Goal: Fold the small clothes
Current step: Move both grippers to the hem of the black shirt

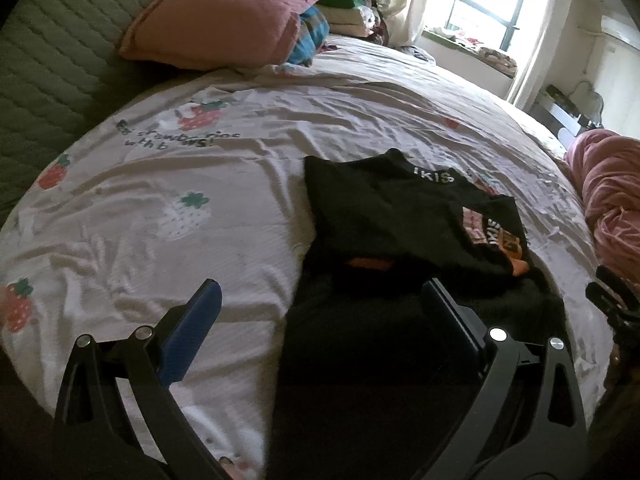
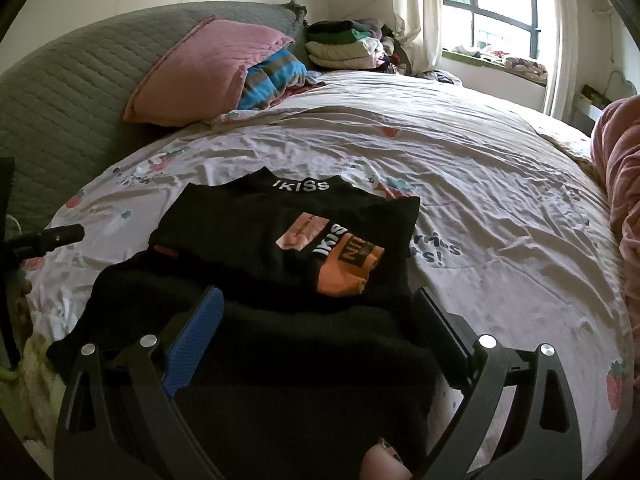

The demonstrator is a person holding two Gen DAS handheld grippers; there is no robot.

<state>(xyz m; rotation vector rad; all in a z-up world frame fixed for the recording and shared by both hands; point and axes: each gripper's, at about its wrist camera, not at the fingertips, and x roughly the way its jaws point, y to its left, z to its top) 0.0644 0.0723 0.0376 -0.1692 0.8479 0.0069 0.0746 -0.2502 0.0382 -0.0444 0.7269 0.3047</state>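
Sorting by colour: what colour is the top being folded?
Black top, with orange and pink patches; clearest in the right wrist view.

Left gripper (image 1: 320, 312) hovers low with jaws spread wide, right gripper (image 2: 318, 316) alongside it, equally wide, nothing held in either.

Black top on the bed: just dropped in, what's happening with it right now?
A person holds a gripper in each hand over a bed with a strawberry-print sheet. The black top, printed with orange and pink patches, lies partly folded on it. Both the left gripper and the right gripper hover open above its near edge, gripping nothing. A pink pillow and stacked clothes sit at the far end.
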